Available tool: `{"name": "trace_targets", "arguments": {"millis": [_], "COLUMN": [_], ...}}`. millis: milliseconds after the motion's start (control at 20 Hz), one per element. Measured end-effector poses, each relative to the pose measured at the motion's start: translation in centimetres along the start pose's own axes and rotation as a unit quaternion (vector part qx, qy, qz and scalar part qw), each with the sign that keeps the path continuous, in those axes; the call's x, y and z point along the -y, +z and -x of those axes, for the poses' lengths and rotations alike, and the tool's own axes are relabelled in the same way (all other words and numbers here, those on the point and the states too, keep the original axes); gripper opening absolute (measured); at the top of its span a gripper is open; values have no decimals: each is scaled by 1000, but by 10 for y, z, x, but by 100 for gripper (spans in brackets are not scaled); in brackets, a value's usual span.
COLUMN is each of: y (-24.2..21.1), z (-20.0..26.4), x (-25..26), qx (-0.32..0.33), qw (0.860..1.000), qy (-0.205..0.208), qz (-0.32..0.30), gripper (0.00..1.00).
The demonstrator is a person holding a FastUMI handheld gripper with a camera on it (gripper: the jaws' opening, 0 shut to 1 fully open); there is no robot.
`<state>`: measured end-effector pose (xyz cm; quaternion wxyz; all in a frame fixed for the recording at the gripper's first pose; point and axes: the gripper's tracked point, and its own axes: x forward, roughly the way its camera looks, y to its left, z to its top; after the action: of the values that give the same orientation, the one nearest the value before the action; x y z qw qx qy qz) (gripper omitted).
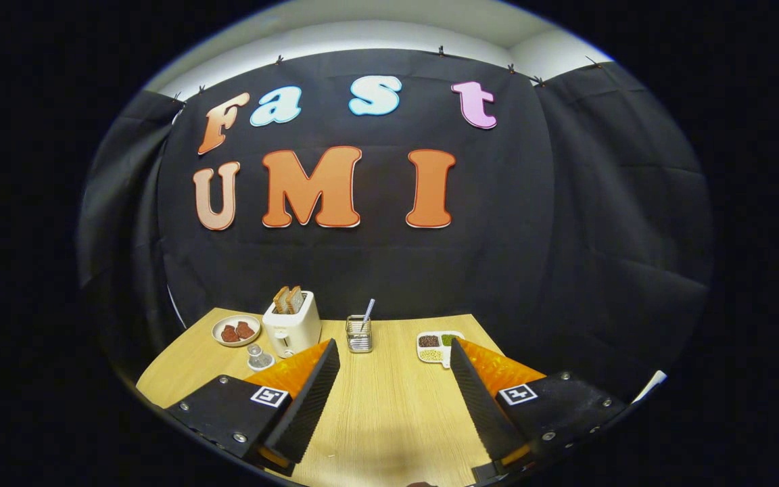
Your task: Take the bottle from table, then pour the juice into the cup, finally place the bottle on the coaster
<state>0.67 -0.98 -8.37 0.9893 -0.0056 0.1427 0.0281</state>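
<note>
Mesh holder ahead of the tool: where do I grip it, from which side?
Probably grip the mesh holder across its two side walls, mid-height, coming straight in from the near side. It stands upright and boxy, beyond the open tool, whose fingers hold nothing; the stick leaning out its top hampers a top-down grip.

The light wood-grain surface (389,406) carries a white toaster (291,326) with bread at 11 o'clock, a plate of brown pieces (236,331) beside it, a small glass (257,357) nearer, a wire holder (359,333) at 12, and a compartment tray (438,345) at 1.
</note>
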Motion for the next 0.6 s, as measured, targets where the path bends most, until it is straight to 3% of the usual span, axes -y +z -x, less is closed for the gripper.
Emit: {"name": "trace_targets", "arguments": {"millis": [600], "y": [11], "z": [0], "x": [15], "qx": [-6], "qw": [1000], "qy": [-15], "qz": [-17], "gripper": [97]}}
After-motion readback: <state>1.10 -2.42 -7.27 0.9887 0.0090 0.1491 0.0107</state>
